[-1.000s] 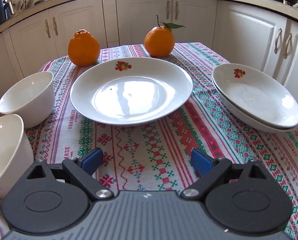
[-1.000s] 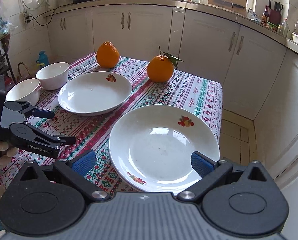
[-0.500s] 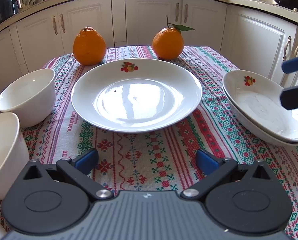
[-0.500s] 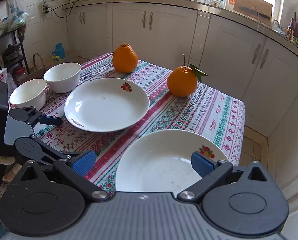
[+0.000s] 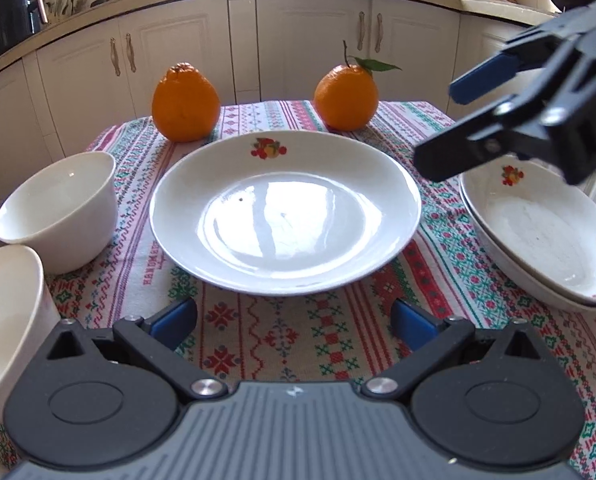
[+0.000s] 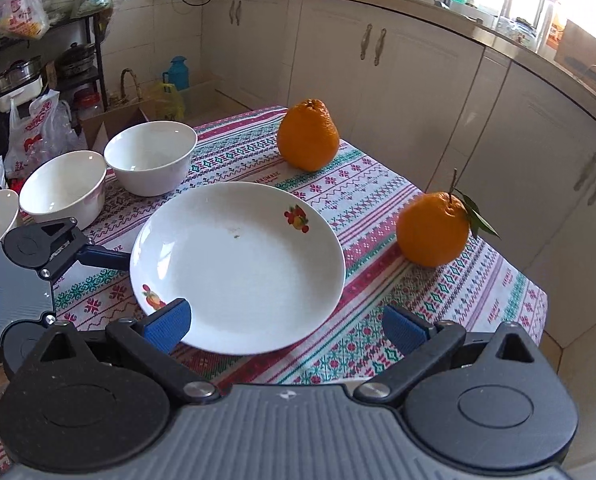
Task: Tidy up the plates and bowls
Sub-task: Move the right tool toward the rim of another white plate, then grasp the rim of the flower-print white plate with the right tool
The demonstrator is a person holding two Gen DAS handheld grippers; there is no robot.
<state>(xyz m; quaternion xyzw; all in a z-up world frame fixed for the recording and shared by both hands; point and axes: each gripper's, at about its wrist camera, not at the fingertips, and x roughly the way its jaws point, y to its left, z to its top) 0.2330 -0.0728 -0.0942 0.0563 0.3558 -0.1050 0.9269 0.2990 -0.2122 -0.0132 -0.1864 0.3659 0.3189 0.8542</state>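
A white plate with a fruit print (image 5: pixel 286 212) lies mid-table; it also shows in the right wrist view (image 6: pixel 238 264). Two stacked plates (image 5: pixel 545 236) sit at the right. Two white bowls (image 5: pixel 58 208) (image 5: pixel 2 320) stand at the left, also seen from the right wrist (image 6: pixel 150 156) (image 6: pixel 62 186). My left gripper (image 5: pixel 294 322) is open and empty, low at the plate's near edge. My right gripper (image 6: pixel 284 326) is open and empty, hovering above the plate's right side; it shows in the left wrist view (image 5: pixel 453 124).
Two oranges (image 5: pixel 186 104) (image 5: pixel 345 96) stand on the patterned tablecloth (image 5: pixel 282 332) behind the plate. White kitchen cabinets (image 5: pixel 298 40) run behind and to the right. Bags and a shelf with pots (image 6: pixel 38 80) stand beyond the table's left side.
My right gripper has swung left from over the stacked plates to above the middle plate. My left gripper has lowered and edged closer to that plate.
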